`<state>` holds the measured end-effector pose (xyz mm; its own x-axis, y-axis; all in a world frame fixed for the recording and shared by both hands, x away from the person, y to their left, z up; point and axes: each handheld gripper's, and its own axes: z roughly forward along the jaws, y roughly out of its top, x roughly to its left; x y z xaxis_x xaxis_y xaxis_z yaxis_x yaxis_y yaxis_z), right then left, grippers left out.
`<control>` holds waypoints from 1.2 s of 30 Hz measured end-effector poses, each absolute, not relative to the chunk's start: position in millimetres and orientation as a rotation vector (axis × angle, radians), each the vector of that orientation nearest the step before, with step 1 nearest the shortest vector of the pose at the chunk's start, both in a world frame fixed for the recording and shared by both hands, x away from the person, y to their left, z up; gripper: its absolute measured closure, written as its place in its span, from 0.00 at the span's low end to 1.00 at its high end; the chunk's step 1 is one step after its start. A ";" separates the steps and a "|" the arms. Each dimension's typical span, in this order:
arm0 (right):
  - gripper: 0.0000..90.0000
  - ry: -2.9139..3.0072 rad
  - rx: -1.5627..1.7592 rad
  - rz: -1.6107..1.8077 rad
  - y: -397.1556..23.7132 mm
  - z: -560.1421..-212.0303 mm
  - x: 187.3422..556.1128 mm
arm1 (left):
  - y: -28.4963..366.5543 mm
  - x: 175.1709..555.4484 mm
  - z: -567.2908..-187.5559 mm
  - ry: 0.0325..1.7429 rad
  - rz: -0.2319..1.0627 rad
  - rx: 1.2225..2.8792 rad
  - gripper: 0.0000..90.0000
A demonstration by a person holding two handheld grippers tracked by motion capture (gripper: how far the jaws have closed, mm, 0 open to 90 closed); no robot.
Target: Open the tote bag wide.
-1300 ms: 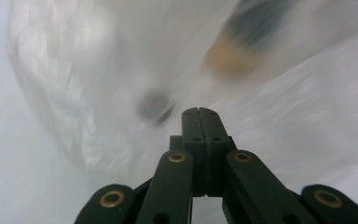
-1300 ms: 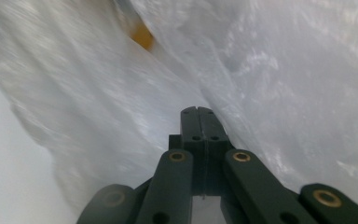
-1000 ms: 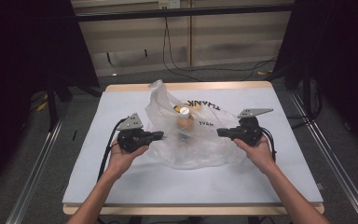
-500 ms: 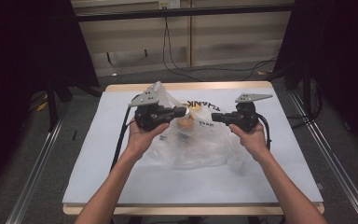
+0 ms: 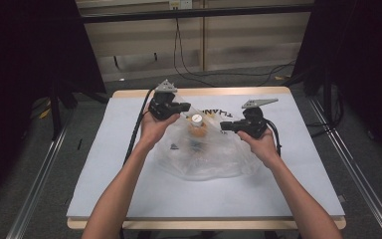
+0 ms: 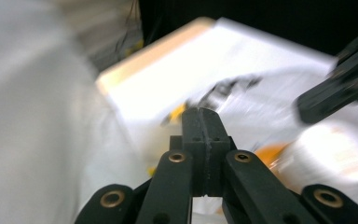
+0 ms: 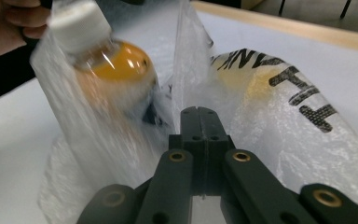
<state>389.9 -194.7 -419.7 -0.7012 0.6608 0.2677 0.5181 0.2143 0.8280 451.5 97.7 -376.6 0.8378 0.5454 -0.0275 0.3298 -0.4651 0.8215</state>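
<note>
Left gripper point(image 5: 183, 106): jaws clenched on the bag point(image 5: 204, 154) film at its far-left top edge, held above the table point(image 5: 104, 189). Right gripper point(image 5: 225, 126): jaws pressed together on a fold of bag film at the right top edge, seen in the right gripper view. Bag: clear plastic, black lettering, mid-table, mouth stretched between the grippers. Bottle point(image 5: 197, 122): white cap, orange contents, inside the bag between the grippers, tilted. Table: bare white surface on all sides of the bag, widest toward the near edge; wooden rim along the far side.
</note>
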 end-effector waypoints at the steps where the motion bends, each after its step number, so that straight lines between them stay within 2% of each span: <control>1: 1.00 2.344 1.147 1.487 -194.0 -422.1 390.3 | 96.4 452.2 -383.1 0.647 0.287 2.117 1.00; 3: 1.00 2.374 1.150 1.469 -194.0 -429.4 391.1 | 93.3 453.0 -398.3 0.652 0.263 2.178 1.00; 5: 1.00 2.397 1.177 1.443 -195.4 -435.5 391.9 | 87.6 452.5 -411.8 0.622 0.294 2.284 1.00; 9: 1.00 2.430 1.201 1.393 -199.3 -446.1 389.7 | 89.9 448.5 -428.8 0.565 0.237 2.368 1.00; 16: 1.00 2.542 1.236 1.229 -206.4 -474.7 385.5 | 106.2 422.9 -464.2 0.521 0.227 2.510 1.00; 19: 1.00 2.550 1.278 1.158 -214.3 -482.0 387.7 | 122.9 419.4 -468.7 0.566 0.209 2.467 1.00; 26: 1.00 2.530 1.274 1.126 -236.7 -482.5 385.4 | 153.9 413.0 -465.0 0.549 0.238 2.535 1.00; 30: 1.00 2.515 1.252 1.046 -252.8 -479.8 376.8 | 172.3 406.7 -466.2 0.556 0.240 2.513 1.00; 36: 1.00 2.460 1.287 1.071 -280.1 -481.5 363.3 | 181.1 398.2 -467.9 0.557 0.234 2.474 1.00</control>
